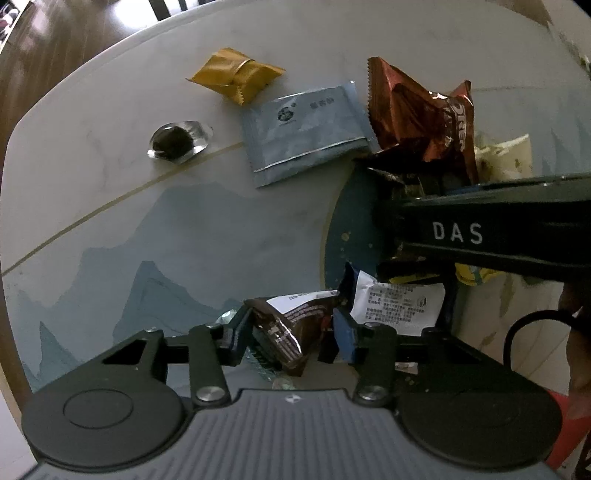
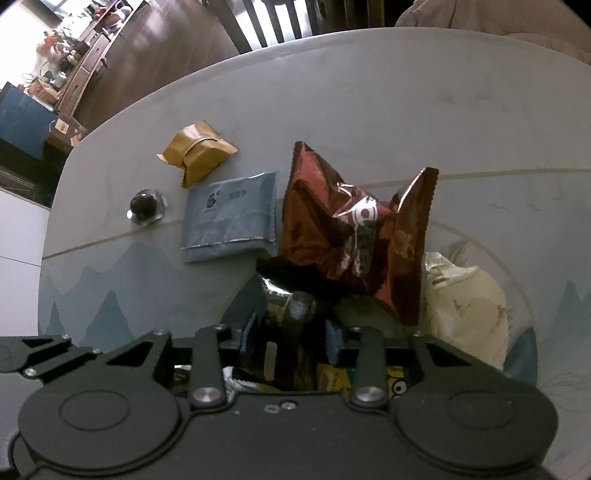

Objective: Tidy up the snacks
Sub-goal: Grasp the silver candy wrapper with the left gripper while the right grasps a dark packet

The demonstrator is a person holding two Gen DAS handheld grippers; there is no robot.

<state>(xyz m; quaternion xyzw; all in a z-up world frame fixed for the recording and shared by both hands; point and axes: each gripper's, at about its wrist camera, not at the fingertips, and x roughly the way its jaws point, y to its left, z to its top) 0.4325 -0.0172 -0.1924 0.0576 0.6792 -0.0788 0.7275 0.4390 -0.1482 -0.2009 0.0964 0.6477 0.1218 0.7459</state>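
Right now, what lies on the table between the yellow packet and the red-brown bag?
The grey-blue flat packet lies between the yellow packet and the red-brown bag; both wrist views show it.

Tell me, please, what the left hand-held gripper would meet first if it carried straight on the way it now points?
Most likely the dark brown snack wrapper, which already sits between the left hand-held gripper fingers, with the table apparently right beneath it. Whether the pads already press on it is hard to tell.

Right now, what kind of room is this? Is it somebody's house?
Probably a home dining or living room. A round table holds loose snack packets, like the gold packet; a chair back stands behind it on wooden floor.
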